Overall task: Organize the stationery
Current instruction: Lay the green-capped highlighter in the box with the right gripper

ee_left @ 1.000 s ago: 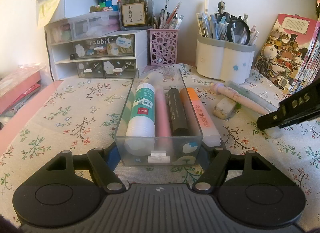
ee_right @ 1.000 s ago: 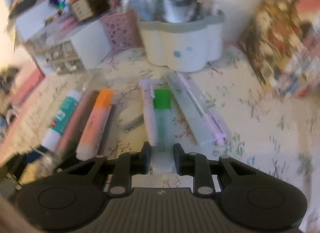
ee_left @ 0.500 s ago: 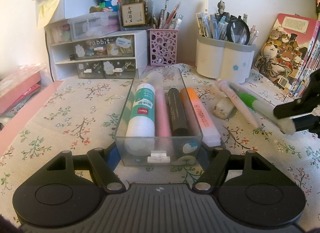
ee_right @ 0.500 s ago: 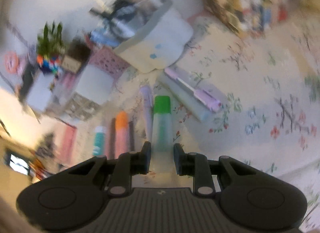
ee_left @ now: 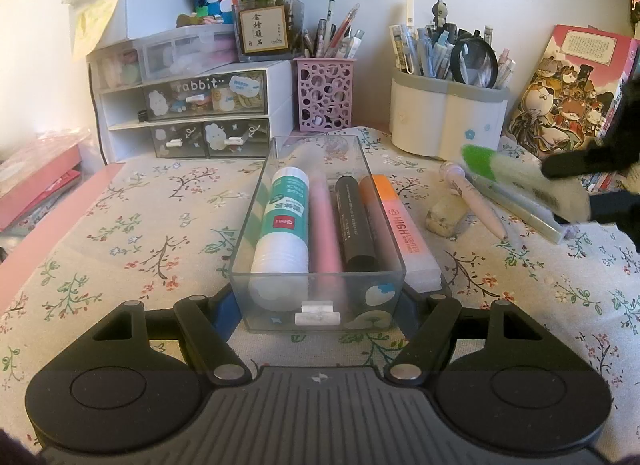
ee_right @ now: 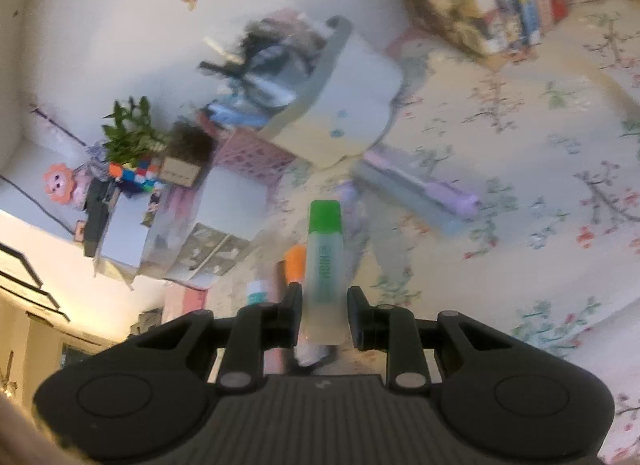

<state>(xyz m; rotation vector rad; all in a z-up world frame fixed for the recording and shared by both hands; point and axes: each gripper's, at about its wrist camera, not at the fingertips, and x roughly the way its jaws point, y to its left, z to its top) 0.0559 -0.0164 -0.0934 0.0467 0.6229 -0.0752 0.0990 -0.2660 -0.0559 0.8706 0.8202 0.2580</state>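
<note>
On the floral tablecloth [ee_left: 120, 225], near the front edge: a clear plastic tray [ee_left: 320, 293], long side running away from the viewer, holding a white-and-teal glue stick [ee_left: 284, 221], a pink pen [ee_left: 324, 225] and a black marker [ee_left: 354, 221] side by side. An orange highlighter [ee_left: 396, 225] lies just outside the tray's right wall, touching it. The left gripper [ee_left: 320, 313] sits low and tilted downward, its two fingers set against the near corners of the tray, gripping it across its width. Right of the tray, on the cloth: a pale pink pen [ee_left: 476, 201], a translucent pen [ee_left: 520, 205] beside it and an eraser [ee_left: 446, 213]. Above these, clear of the cloth, the right gripper [ee_right: 323, 313] is rolled over to one side and pinches the clear end of a green-capped highlighter [ee_right: 325, 257], cap pointing away from the hand toward the tray.
</note>
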